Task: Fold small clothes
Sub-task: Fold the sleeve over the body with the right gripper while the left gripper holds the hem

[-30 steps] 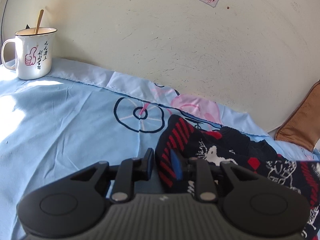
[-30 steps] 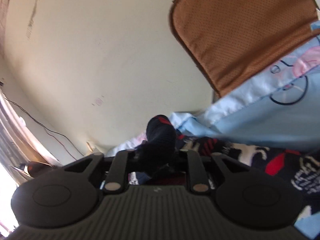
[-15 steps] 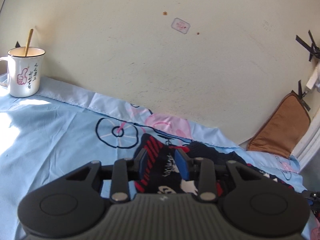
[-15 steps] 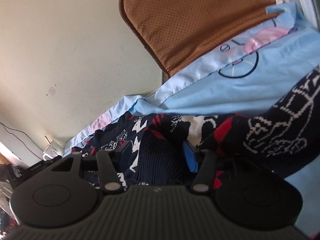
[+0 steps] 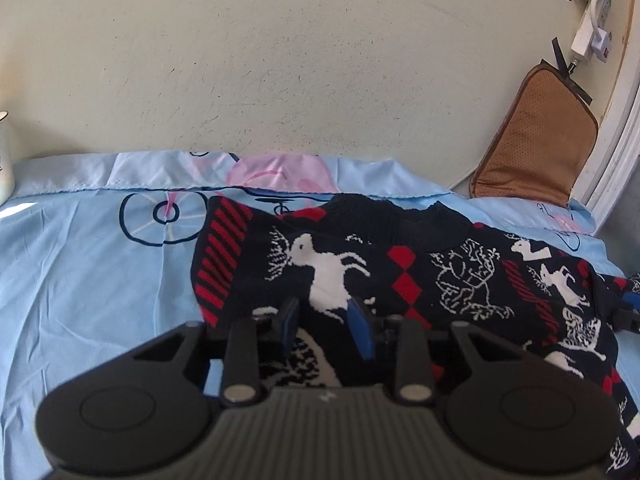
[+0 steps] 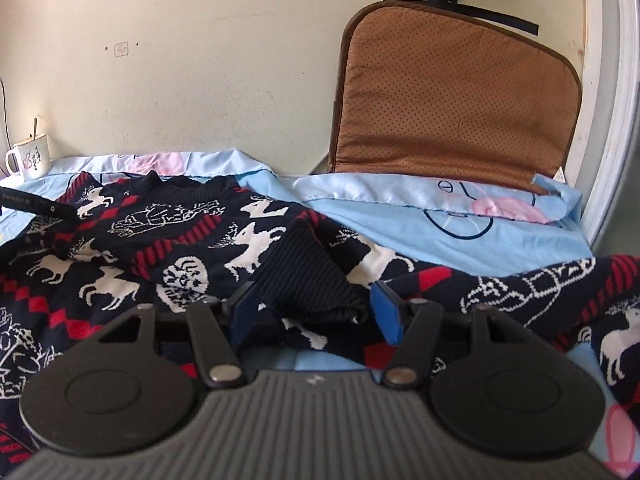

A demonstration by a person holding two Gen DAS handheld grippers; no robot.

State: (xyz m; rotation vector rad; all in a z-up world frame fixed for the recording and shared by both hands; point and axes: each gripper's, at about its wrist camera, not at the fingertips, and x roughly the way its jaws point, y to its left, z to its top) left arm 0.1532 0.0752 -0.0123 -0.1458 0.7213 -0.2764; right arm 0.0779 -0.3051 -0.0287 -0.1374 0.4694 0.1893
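Since a second ago the knitted reindeer sweater (image 5: 400,272) has gone from bunched to spread on the blue bedsheet (image 5: 88,280). The right claw (image 6: 316,314) has opened off the ribbed cuff (image 6: 308,280); the left claw (image 5: 326,330) stands slightly open over the knit, gripping nothing. Folding can start; a mug (image 6: 30,158) and brown cushion (image 6: 452,96) sit clear by the wall.

Item count: one dark navy knitted sweater (image 5: 400,276) with white reindeer and red diamond pattern, centre of both views; one light blue printed bed sheet (image 5: 88,280) beneath it; one brown perforated rectangular cushion (image 6: 452,104), upper right; one white ceramic mug (image 6: 32,158) with a single stick in it, left edge; two black two-finger grippers, one per view.
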